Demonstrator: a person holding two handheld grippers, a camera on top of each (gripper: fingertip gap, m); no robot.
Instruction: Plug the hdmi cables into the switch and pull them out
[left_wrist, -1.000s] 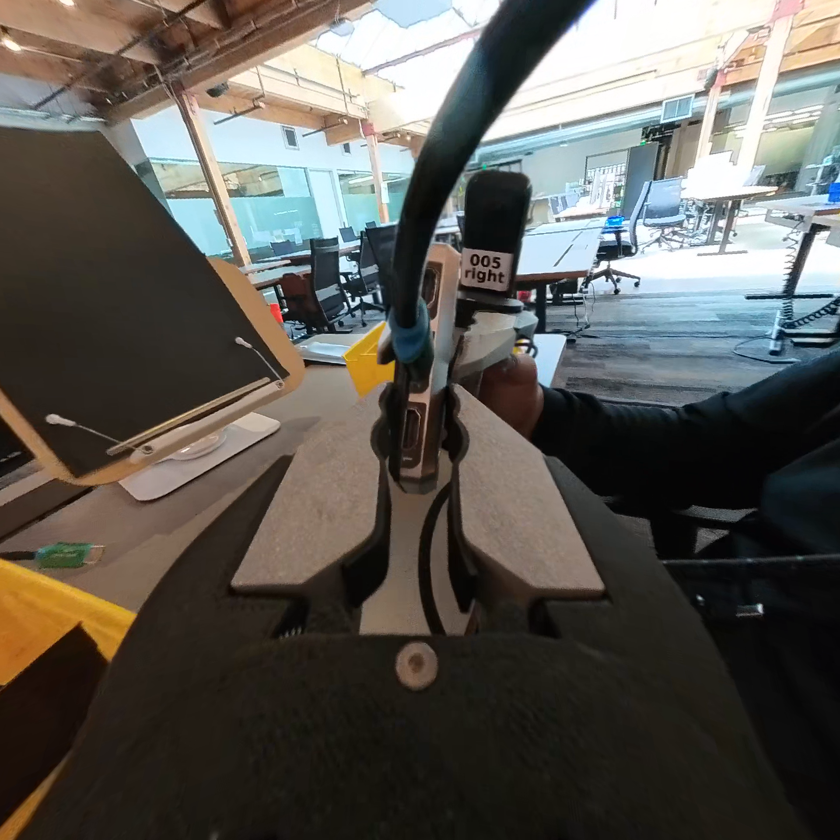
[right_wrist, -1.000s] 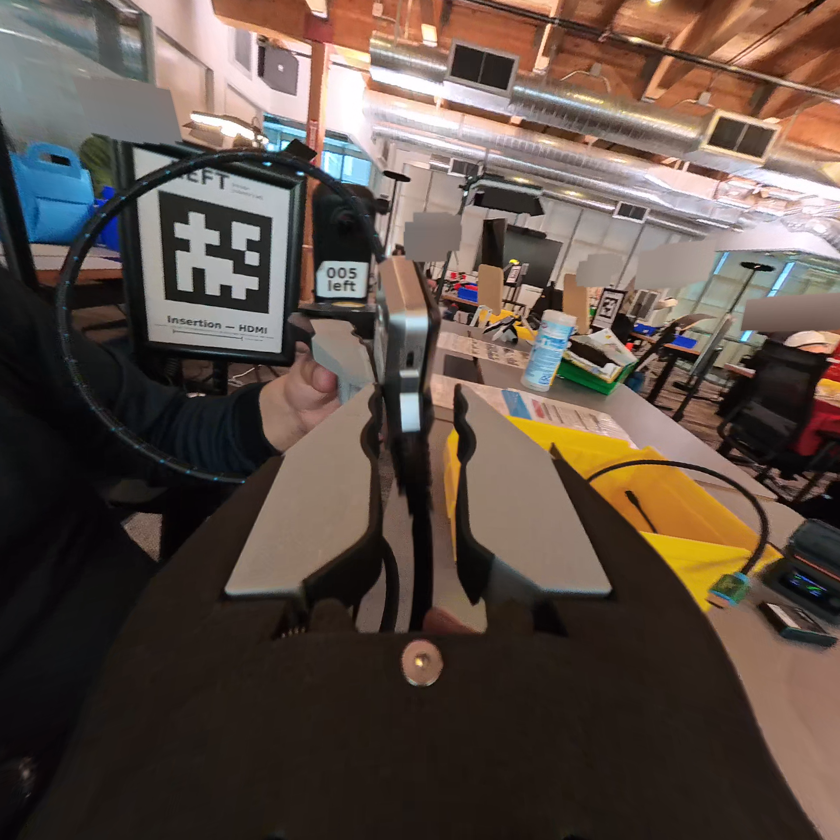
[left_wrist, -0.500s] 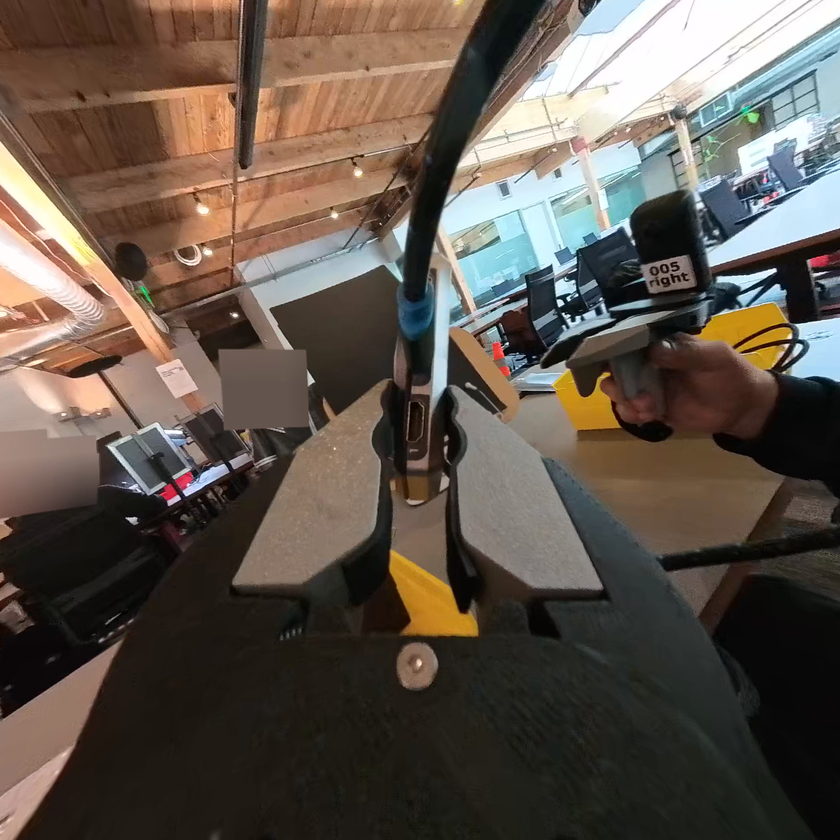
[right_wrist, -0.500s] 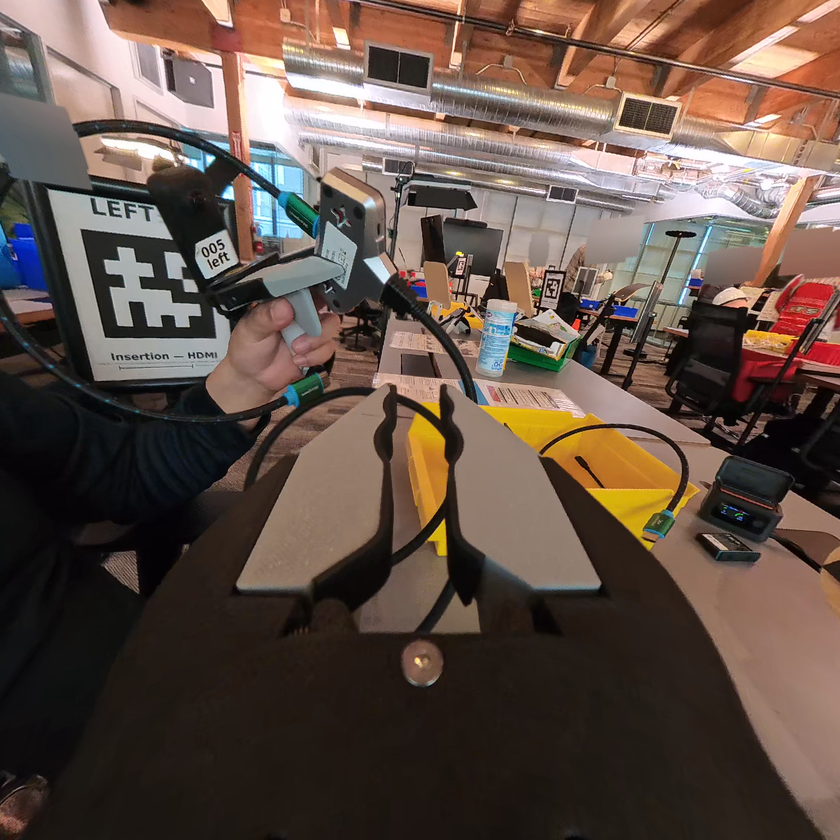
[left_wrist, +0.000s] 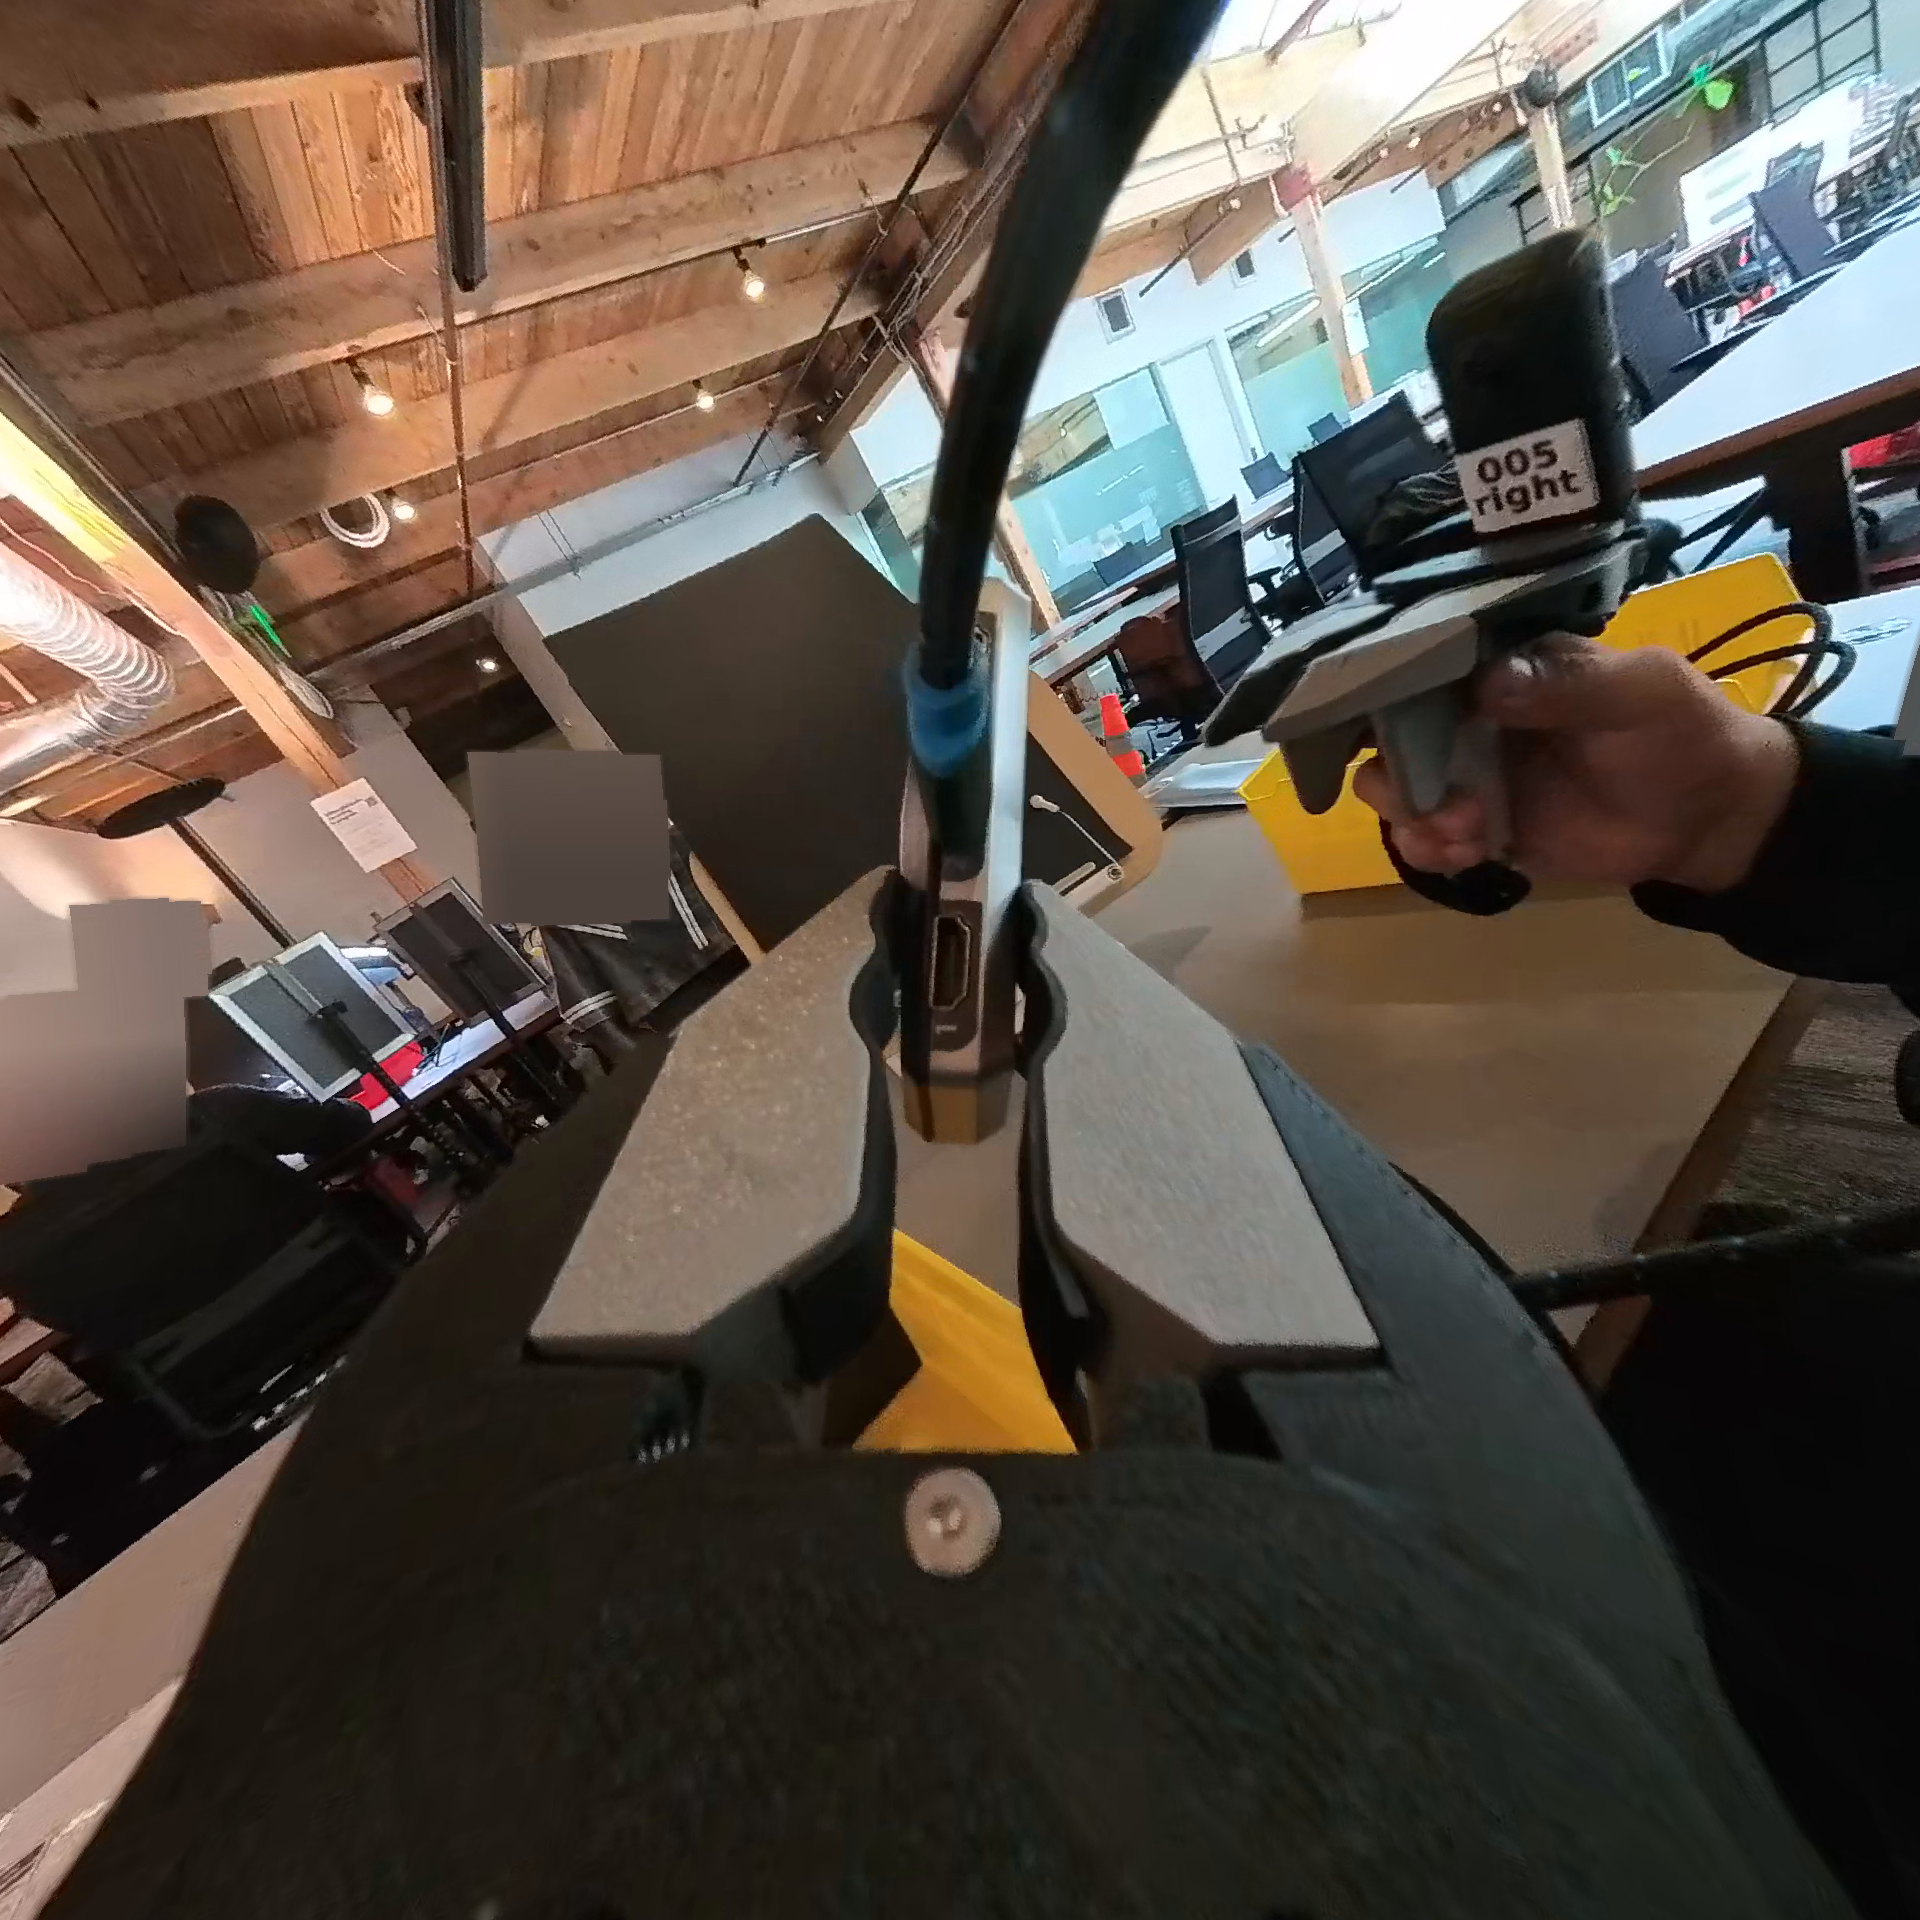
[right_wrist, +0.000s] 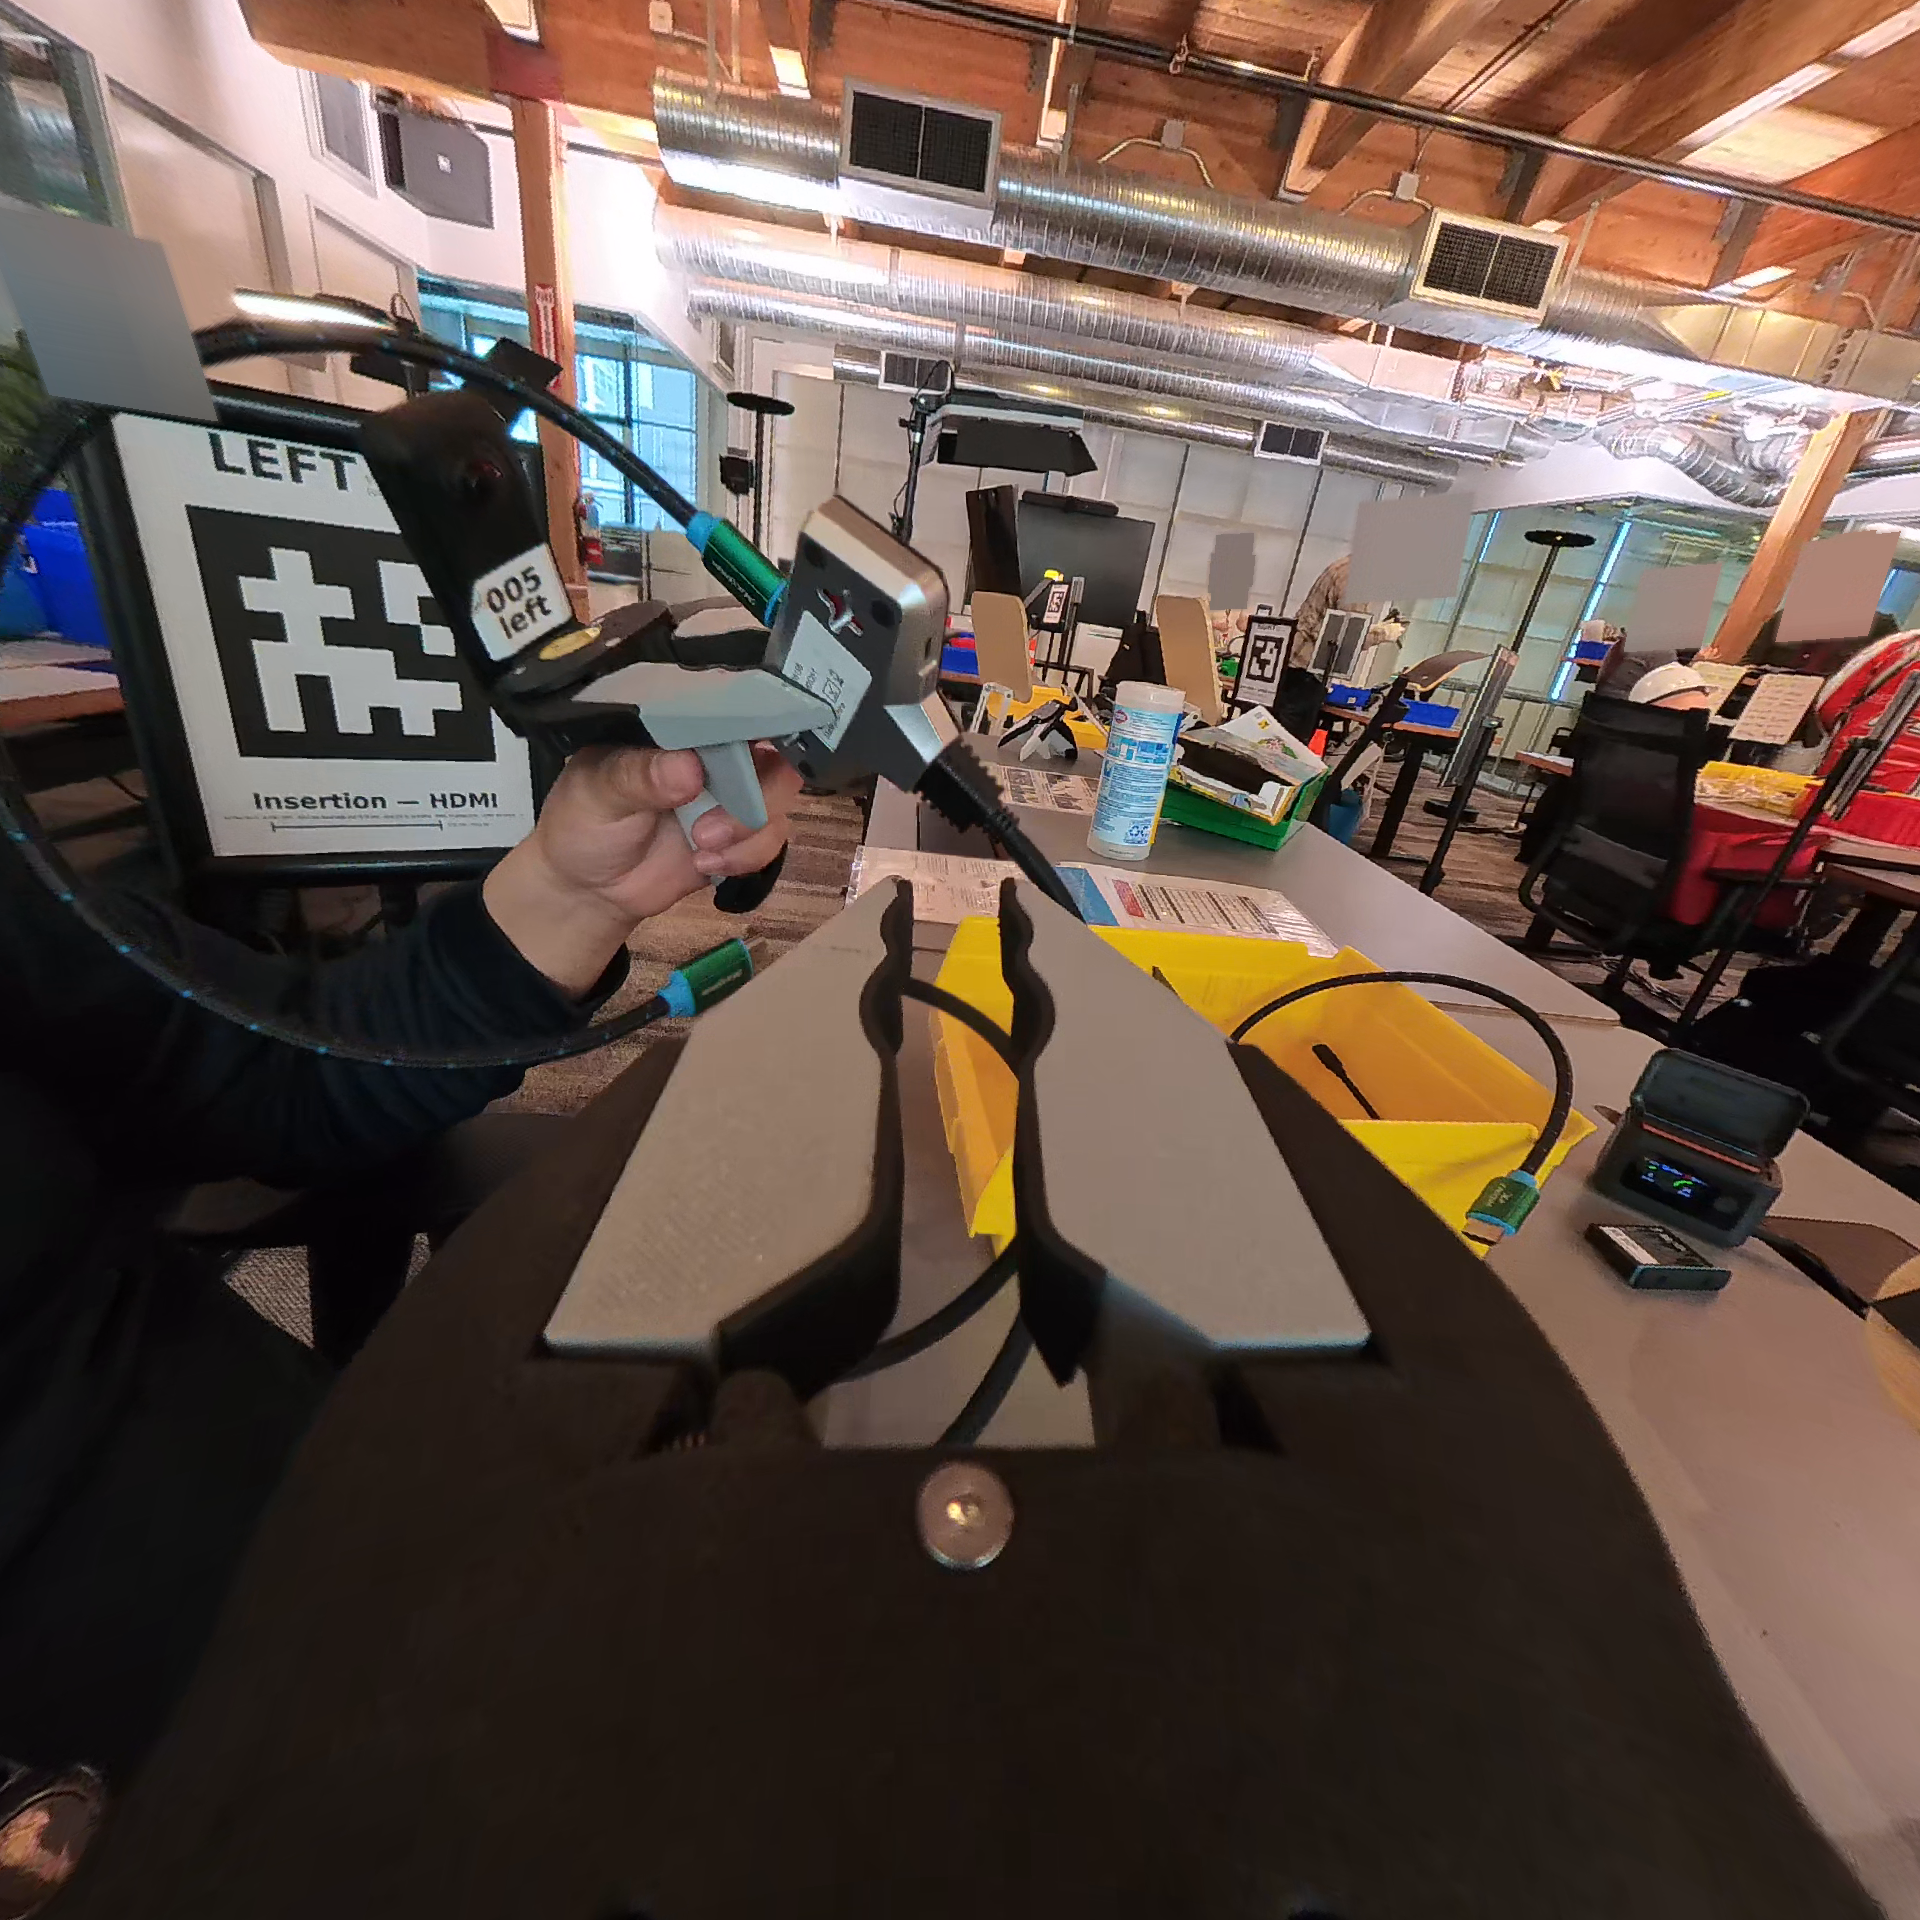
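Gripping the switch (left_wrist: 961, 977) edge-on, the left gripper (left_wrist: 956, 987) has its two grey fingers (left_wrist: 748, 1122) pressed against the flat faces of the silver box, raised above the table (left_wrist: 1455, 1049). An empty HDMI port faces the left wrist camera between the fingertips; the switch's lower end is in shadow and its far end is hidden behind the blue-collared plug (left_wrist: 943, 727) of a thick black HDMI cable (left_wrist: 997, 343), which enters the top and arcs out of the frame.

From the right wrist view the switch (right_wrist: 868, 634) shows its labelled face (print too small to make out). A green plug (right_wrist: 740, 566) sits in its upper corner, and a fixed black lead (right_wrist: 987, 821) leaves its lower corner and passes behind the right gripper's fingers. The braided cable loops wide to the left, partly cut off by the frame edge, and its other green plug (right_wrist: 712, 982) hangs free below the person's left hand (right_wrist: 634, 842).

The right gripper (right_wrist: 956, 914) stands apart from the switch, its fingers slightly parted with nothing clamped; a thin black cable (right_wrist: 966, 1340) crosses the gap behind them. Beyond lie a yellow bin (right_wrist: 1351, 1070), another green-tipped cable (right_wrist: 1496, 1205) and a small dark device (right_wrist: 1694, 1164).
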